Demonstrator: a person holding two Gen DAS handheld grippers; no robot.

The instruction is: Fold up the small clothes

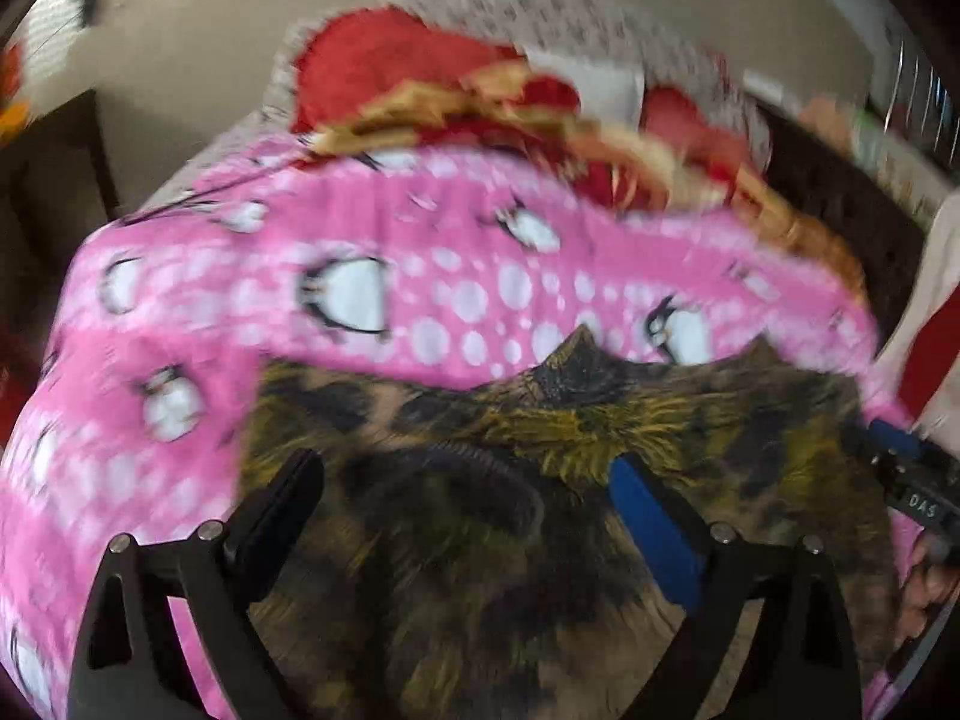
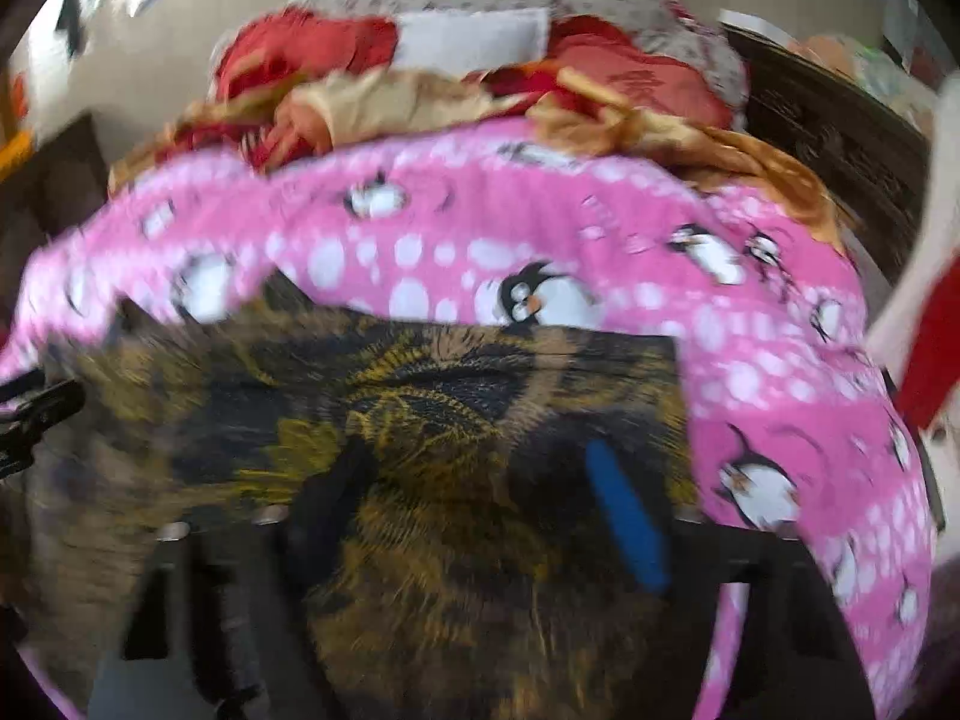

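While we are hovering both claws over the pink blanket [image 1: 180,312], the left gripper [image 1: 462,516] and right gripper [image 2: 480,516] are gaping empty, and the garment [image 1: 480,480] is lying directly beneath, stretching left-to-right, each end equally near.

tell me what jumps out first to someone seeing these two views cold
The bright pink fleece blanket with white dots and penguins fills the middle of both views. On it, nearest the cameras, lies a dark brown and yellow furry-print garment. Behind them a heap of red and gold cloth is piled at the far edge.
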